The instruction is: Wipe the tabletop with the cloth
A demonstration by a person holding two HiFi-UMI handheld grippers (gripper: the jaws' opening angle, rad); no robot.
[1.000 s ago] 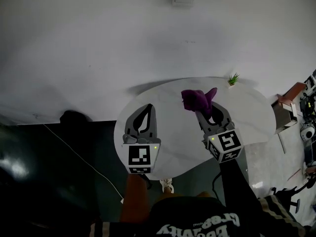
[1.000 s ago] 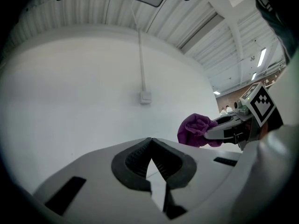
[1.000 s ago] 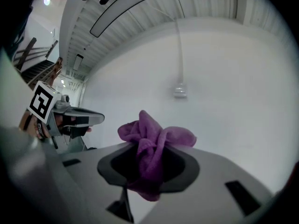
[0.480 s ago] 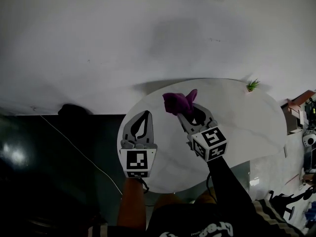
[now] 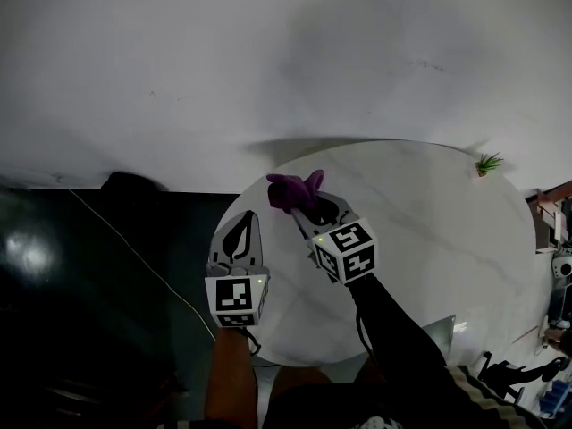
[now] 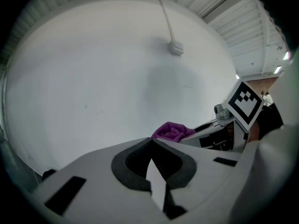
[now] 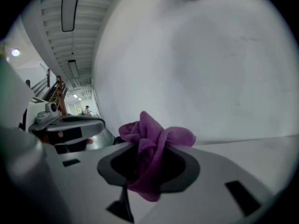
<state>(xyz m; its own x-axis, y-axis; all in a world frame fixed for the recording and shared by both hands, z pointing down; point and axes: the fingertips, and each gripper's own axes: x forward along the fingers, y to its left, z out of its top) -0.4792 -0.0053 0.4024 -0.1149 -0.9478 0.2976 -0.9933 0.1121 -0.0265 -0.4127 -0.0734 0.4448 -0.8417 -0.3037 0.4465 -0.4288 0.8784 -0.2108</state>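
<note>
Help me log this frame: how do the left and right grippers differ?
The right gripper is shut on the purple cloth; the left gripper is shut on nothing. The right gripper reaches farther over the table; the left gripper sits near its edge. Both are above the table.

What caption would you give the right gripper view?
Right gripper shut on a bunched purple cloth, white wall behind.

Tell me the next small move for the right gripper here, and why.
Probably lower the right gripper until the purple cloth presses flat on the tabletop, ready to sweep. The cloth is clamped in its jaws but bunched, near the tabletop's far left edge; most of the white surface lies to its right.
</note>
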